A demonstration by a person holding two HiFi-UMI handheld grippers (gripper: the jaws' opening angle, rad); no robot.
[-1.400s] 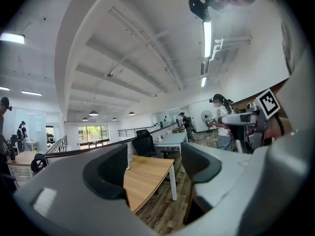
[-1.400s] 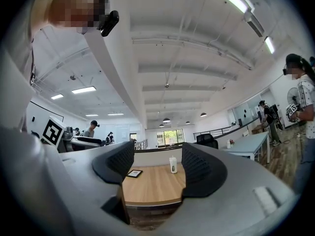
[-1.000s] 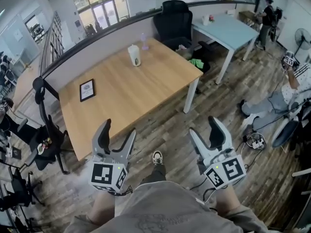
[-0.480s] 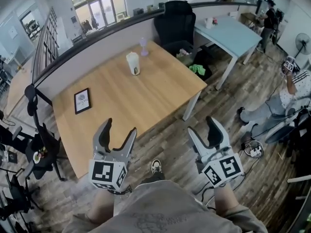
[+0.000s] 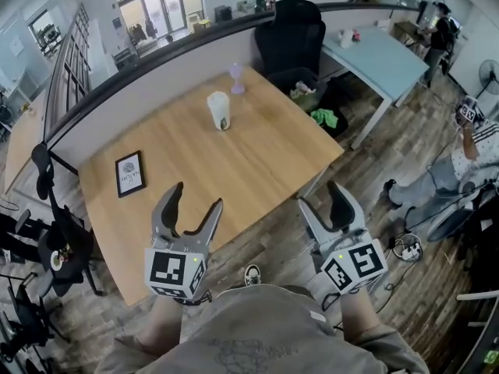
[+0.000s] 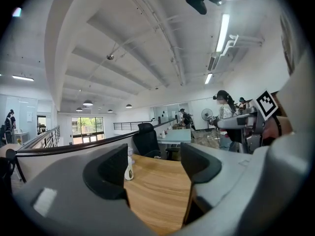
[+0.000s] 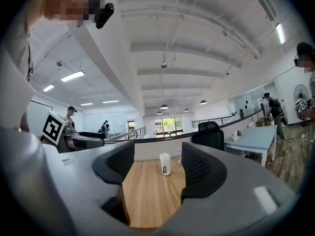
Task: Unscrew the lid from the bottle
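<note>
A white bottle (image 5: 219,111) with a lid stands upright on the far part of the wooden table (image 5: 257,162). It shows again in the right gripper view as the bottle (image 7: 165,163), far off between the jaws, and half hidden behind the left jaw in the left gripper view as the bottle (image 6: 129,168). My left gripper (image 5: 195,199) is open and holds nothing, over the table's near edge. My right gripper (image 5: 321,197) is also open with nothing in it, just off the table's near right corner. Both are well short of the bottle.
A small purple goblet-like item (image 5: 236,78) stands behind the bottle, and a framed card (image 5: 130,173) lies at the table's left. A black office chair (image 5: 292,37) and a pale blue table (image 5: 374,57) are beyond. A person sits at the right (image 5: 460,162).
The table has come nearer in the head view; both grippers now reach its near edge. The jaws of both stand as before.
</note>
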